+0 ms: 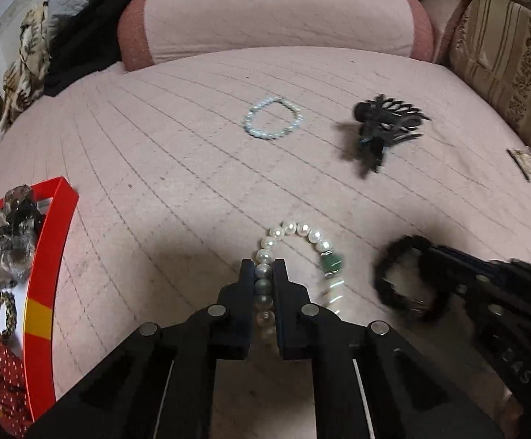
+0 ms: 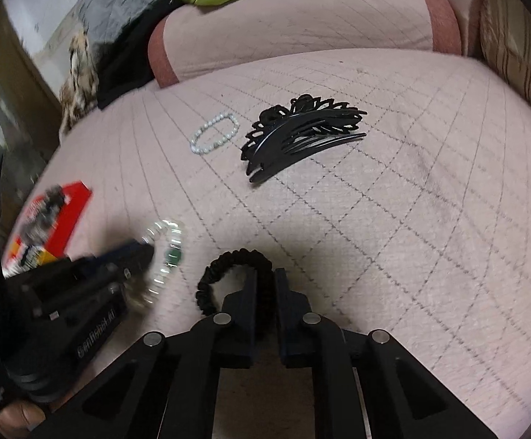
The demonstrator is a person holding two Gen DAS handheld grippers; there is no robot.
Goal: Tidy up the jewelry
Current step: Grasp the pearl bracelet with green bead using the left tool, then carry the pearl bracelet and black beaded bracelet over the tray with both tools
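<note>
Pink bed (image 1: 177, 168): both tongs angled down, clamped.

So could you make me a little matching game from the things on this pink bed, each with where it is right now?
Things:
1. pearl bracelet with green bead
2. black scrunchie
3. black hair claw
4. pale blue bead bracelet

Places:
A. lying loose, left of the hair claw
B. pinched in the right gripper
C. pinched in the left gripper
D. lying loose, right of the pale bracelet

Pairs: 1-C, 2-B, 3-D, 4-A
</note>
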